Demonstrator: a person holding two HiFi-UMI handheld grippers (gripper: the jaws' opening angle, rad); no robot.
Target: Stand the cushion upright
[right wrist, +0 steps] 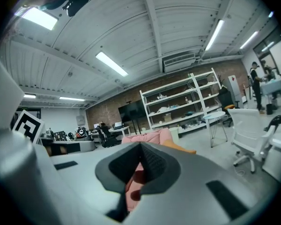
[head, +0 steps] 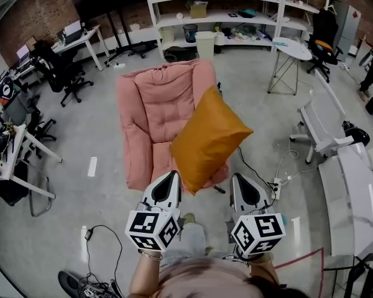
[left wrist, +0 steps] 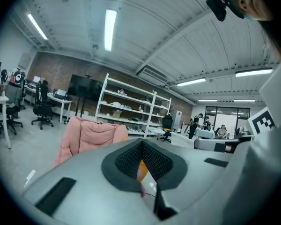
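An orange cushion [head: 208, 138] stands tilted on one corner on the seat of a pink armchair [head: 155, 98], leaning toward the backrest. My left gripper [head: 173, 176] is shut, its tip just below the cushion's lower left edge. My right gripper [head: 238, 179] is also shut, a little below and right of the cushion's lower right edge. Whether either tip touches the cushion I cannot tell. In the left gripper view the armchair [left wrist: 89, 135] shows ahead, with a sliver of the cushion [left wrist: 141, 167] behind the shut jaws. The right gripper view shows the armchair [right wrist: 145, 137] and the cushion's corner [right wrist: 178, 147].
White shelving [head: 236, 11] and a white bin [head: 205, 44] stand behind the armchair. A round table [head: 290, 48] and a white chair [head: 323, 126] are at the right. Office chairs [head: 65, 73] and a desk [head: 6, 160] are at the left. Cables with a power strip [head: 276, 185] lie on the floor.
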